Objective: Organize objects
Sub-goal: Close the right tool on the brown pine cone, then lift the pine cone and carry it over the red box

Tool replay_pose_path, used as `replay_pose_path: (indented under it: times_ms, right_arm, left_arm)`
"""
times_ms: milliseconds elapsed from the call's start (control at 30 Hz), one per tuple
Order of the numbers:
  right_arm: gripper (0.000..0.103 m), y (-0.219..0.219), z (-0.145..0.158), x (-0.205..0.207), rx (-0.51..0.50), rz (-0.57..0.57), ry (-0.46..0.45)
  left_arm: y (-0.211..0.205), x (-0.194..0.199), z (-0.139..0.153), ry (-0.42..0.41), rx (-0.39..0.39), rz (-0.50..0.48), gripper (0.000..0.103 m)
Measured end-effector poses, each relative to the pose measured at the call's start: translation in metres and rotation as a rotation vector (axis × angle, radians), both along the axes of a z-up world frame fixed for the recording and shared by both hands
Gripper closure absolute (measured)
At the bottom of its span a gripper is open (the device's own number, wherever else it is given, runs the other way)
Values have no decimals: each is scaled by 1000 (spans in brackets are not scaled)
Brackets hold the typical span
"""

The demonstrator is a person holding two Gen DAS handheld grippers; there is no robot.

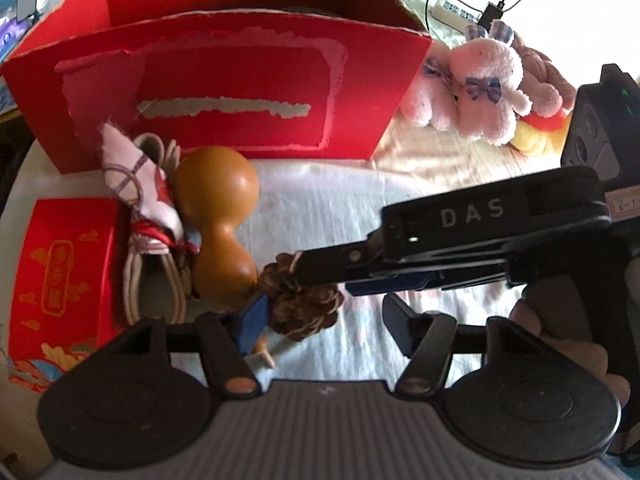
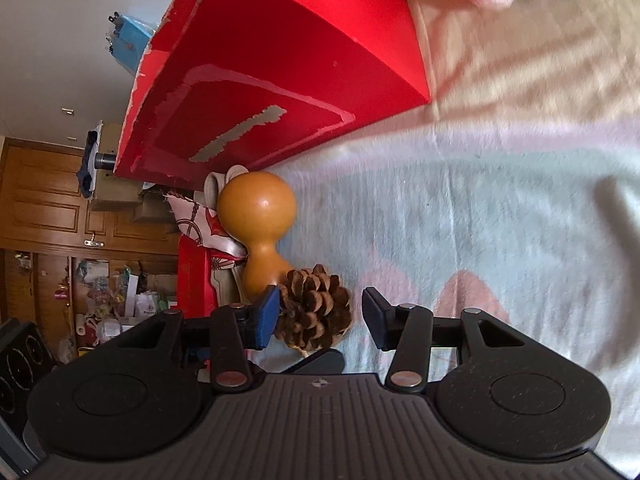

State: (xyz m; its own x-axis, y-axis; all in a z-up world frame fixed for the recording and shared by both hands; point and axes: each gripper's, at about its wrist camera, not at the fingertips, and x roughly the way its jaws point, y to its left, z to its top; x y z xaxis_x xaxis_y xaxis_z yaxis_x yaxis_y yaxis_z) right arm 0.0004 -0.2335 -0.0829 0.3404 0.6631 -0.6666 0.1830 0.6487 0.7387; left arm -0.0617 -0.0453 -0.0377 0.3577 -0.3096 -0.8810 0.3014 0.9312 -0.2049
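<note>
On the pale blanket (image 2: 480, 208), just in front of the big red box (image 1: 224, 80), lies a brown pinecone (image 2: 316, 308). It touches the narrow end of an orange gourd (image 2: 260, 220), which lies on its side and points toward the box.

The right gripper (image 2: 320, 316) is tilted on its side and stands around the pinecone with its jaws wide apart. The blue pad (image 2: 266, 316) of one finger is just beside the cone, maybe touching it; the other finger (image 2: 374, 316) is clearly apart from it. So the cone is between the fingers but is not squeezed.

The left gripper (image 1: 324, 322) is also wide open and holds nothing. It is low over the blanket, near the same cone, and its left finger (image 1: 252, 322) is just beside it. From this side the right gripper (image 1: 304, 264) is seen as a black tool crossing from the right, with the letters DAS on it, and a hand (image 1: 568, 344) grips its handle.

Left of the gourd lie a pink patterned scarf (image 1: 140, 184) and a coil of whitish rope (image 1: 152, 276), touching each other. Further left is a small red box (image 1: 60, 276) with gold print.

To the right of the big box, well apart from the cone, sits a heap of plush toys (image 1: 484, 88), a pink one in front. Behind them a power strip (image 1: 456, 12) with a black cable lies on the bed.
</note>
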Motion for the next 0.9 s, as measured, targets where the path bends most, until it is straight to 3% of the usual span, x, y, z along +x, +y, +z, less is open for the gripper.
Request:
replay_pose_path:
  times_ms: [167,233,500,733,900]
  right_arm:
    - [54,-2,-3,-1,25,19,14]
    - [59,-4,-3,-2,34,25,14]
    - [60,-14,3,-11,-7,2,-6]
    - [61,-39,14,-31,-35,-108,-18]
    - [61,-58,39,-45,-64,-201,-80]
  left_arm:
    - [0,3,-1,-16,15,-3,39]
    - [3,4,-3,-6,8,1,38]
    - [-11,4,-3,-14,-17,-34,42]
    - [-40,7,6,-45,-42,-148,44]
    - [-55,13,27,-101,-94,-231,44]
